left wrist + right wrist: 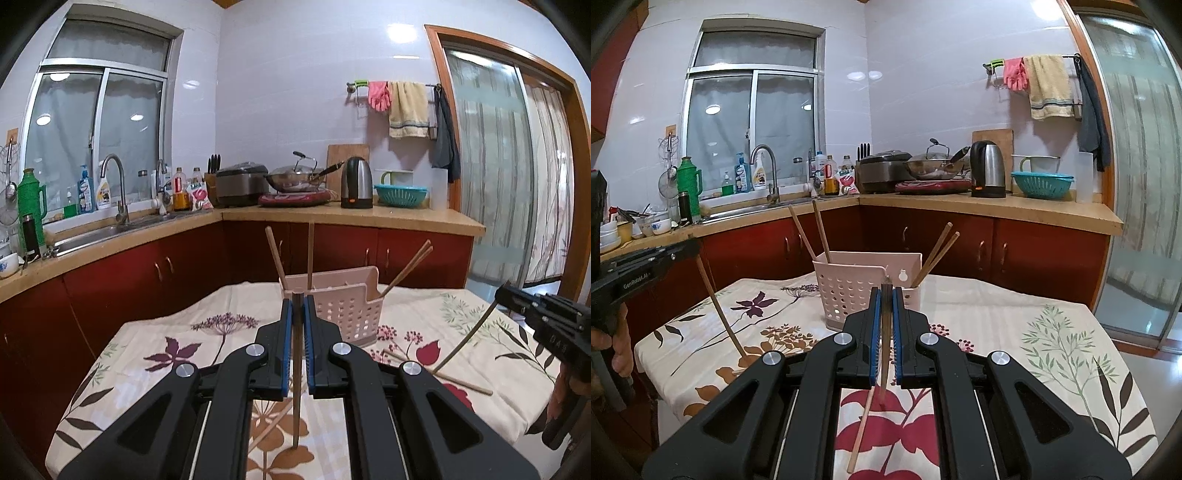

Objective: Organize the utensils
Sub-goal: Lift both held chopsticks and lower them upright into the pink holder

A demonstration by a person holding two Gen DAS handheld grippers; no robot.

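My left gripper (297, 306) is shut on a light wooden chopstick (295, 406) that hangs nearly upright, its lower tip close to the floral tablecloth (166, 343). My right gripper (885, 299) is shut on a darker chopstick (884, 354), also held upright. Just beyond both stands a pink perforated utensil holder (340, 310) (857, 288) with several chopsticks (275, 254) (934, 254) leaning in it. In the left wrist view the right gripper (504, 293) shows at the right edge; in the right wrist view the left gripper (692, 247) shows at the left edge.
Loose chopsticks lie on the cloth (447, 378) (862, 432). A kitchen counter (332, 216) runs behind the table, with a sink (92, 236), wok (295, 177), kettle (356, 182) and teal colander (400, 194). A glass sliding door (509, 166) is at the right.
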